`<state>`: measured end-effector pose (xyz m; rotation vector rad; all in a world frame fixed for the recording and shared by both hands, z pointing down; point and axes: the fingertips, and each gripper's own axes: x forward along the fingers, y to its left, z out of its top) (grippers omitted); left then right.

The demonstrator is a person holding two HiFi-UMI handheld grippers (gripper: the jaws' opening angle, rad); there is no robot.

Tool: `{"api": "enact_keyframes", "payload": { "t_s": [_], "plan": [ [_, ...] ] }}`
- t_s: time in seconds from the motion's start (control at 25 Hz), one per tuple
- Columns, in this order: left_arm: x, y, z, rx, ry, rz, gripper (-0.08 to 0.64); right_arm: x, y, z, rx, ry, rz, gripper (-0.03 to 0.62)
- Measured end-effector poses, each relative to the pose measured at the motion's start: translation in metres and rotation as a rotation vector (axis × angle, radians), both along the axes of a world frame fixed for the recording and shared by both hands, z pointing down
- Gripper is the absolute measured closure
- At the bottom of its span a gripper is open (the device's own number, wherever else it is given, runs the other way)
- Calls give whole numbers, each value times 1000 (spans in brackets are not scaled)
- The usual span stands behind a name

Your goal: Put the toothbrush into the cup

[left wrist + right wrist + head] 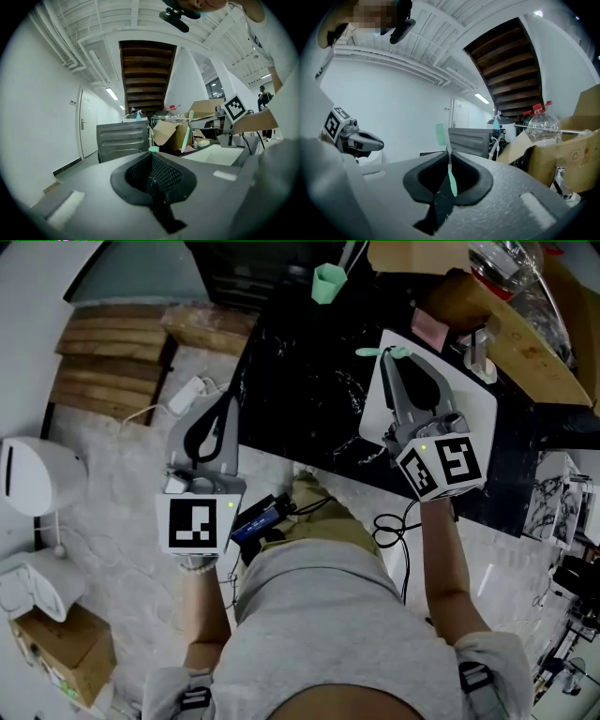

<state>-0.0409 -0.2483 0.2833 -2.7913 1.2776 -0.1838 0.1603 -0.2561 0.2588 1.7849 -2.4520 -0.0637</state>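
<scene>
Black marbled surface point(300, 395) holds the mint-green plastic cup point(328, 283) at its far edge, apart from your right tool point(392, 357), clamped on the slim mint-green toothbrush point(368, 352). Pinched so thinly, it may pivot and topple the cup; your left tool point(228, 401) is closed, empty.

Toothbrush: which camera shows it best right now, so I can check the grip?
The right gripper view: the toothbrush stands close up, pinched in the jaws of the right gripper. The head view shows only its green end poking out at the jaw tips; the left gripper view shows it small and distant, upright.
</scene>
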Motion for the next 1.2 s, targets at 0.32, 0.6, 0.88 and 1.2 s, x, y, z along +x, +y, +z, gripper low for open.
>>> {"api": "enact_keyframes", "payload": {
  "t_s": [0.32, 0.6, 0.88, 1.2],
  "plan": [
    [-2, -13, 0, 2, -15, -49, 549, 5, -42, -2, 16, 6, -46, 569],
    [-4, -21, -1, 0, -10, -83, 549, 7, -74, -5, 34, -4, -65, 569],
    [-5, -27, 1, -11, -9, -107, 549, 14, -103, -5, 56, -20, -48, 569],
    [-11, -30, 4, -24, -8, -135, 549, 24, -129, -1, 94, -66, -8, 569]
  ]
}}
